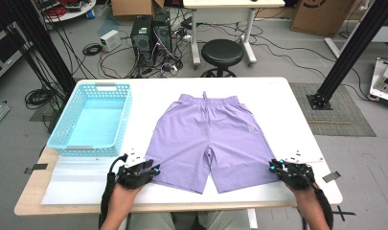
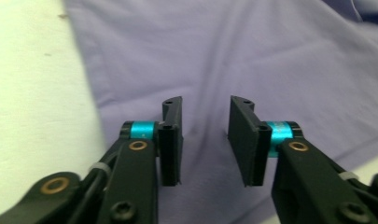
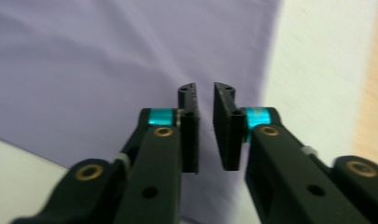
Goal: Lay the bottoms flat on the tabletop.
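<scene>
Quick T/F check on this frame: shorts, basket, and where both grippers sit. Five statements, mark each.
1. The purple shorts lie flat on the table with the waistband at the far side. True.
2. The blue basket sits to the right of the shorts. False: it sits to their left, and nothing is in it.
3. The left gripper is at the outer hem corner of the left leg. True.
4. The right gripper has lifted a leg of the shorts off the table. False: the fabric lies flat, and a narrow gap shows between its jaws in the right gripper view.
5. The left gripper's jaws are clamped tight together. False: a clear gap shows between them, over the fabric.
</scene>
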Demonstrator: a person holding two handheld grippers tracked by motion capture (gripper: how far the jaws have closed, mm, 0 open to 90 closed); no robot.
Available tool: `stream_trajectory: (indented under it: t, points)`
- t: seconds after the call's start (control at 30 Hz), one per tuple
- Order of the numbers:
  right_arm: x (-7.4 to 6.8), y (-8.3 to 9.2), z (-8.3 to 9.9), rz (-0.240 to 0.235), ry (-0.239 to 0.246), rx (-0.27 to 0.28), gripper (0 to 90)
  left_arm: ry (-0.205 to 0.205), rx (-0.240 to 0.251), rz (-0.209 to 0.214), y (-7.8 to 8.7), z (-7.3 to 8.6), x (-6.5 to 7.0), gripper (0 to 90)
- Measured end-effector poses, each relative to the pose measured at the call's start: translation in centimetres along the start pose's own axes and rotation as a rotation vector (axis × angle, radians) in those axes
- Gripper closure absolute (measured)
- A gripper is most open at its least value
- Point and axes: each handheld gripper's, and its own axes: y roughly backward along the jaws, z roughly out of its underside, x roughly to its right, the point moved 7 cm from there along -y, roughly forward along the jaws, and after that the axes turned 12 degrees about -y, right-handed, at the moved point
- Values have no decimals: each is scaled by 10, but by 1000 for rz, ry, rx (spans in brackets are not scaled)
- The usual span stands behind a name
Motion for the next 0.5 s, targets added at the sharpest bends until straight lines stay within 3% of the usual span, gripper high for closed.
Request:
stream_trajectory:
  t: [0.17, 0.4, 0.5]
  points:
    - [-37, -8, -18, -98, 0, 53, 715, 36, 45, -20, 5, -7, -13, 561]
    - [-94, -28, -30, -191, 91, 53, 692, 47, 89, -14, 5, -10, -20, 527]
    - [-115, -38, -31, -226, 126, 35, 693, 40, 86, -13, 5, -8, -21, 507]
